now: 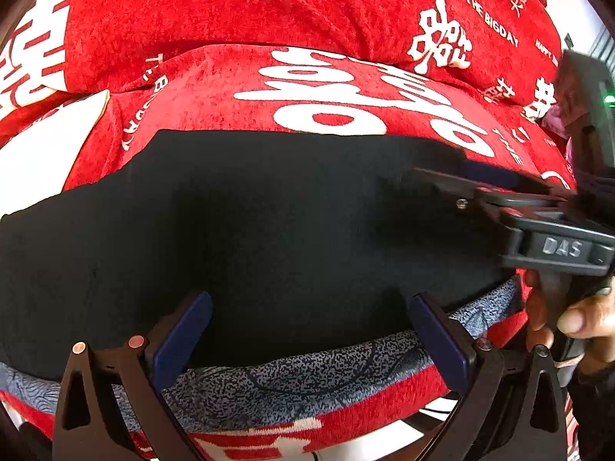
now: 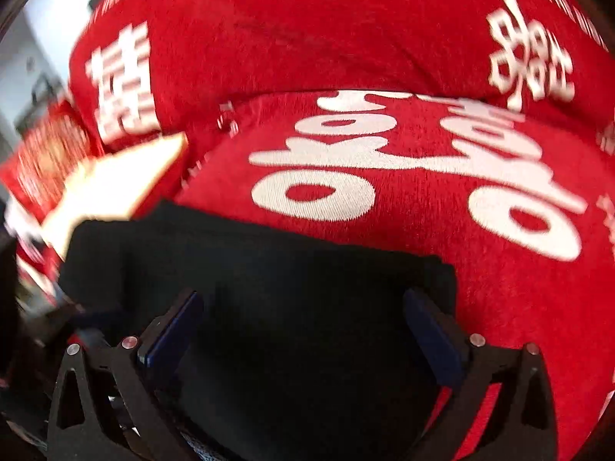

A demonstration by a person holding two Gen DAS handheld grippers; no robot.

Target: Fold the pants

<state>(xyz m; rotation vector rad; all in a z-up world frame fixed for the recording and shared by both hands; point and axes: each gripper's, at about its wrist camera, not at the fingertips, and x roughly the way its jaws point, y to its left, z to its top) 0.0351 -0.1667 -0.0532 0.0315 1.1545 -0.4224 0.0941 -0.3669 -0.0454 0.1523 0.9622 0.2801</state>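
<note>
Black cloth, the pants (image 1: 269,238), lies flat as a broad dark slab on the red cover with white lettering (image 1: 238,88), its long axis running across the left wrist view from the left rim toward the right gripper (image 1: 453,176), which reaches in over its far right corner; the far edge looks straight and clean, and I cannot tell which end is the waistband. The near edge sits directly ahead of the left gripper (image 1: 307,330), whose blue pads stand wide apart with nothing pinched, the cloth just beyond the fingertips and a speckled blue-grey strip (image 1: 307,376) under them. Seen from its own camera the right gripper (image 2: 303,330) is also spread fully, jaws empty, with the pants (image 2: 269,269) beneath and between the fingers and a squared corner just past the right finger. My reading is that the fold is laid and the claws are free, so the next grasp should take both short-side corners evenly, pinching all layers together, then carry them along the long axis so the edges meet without skew
</note>
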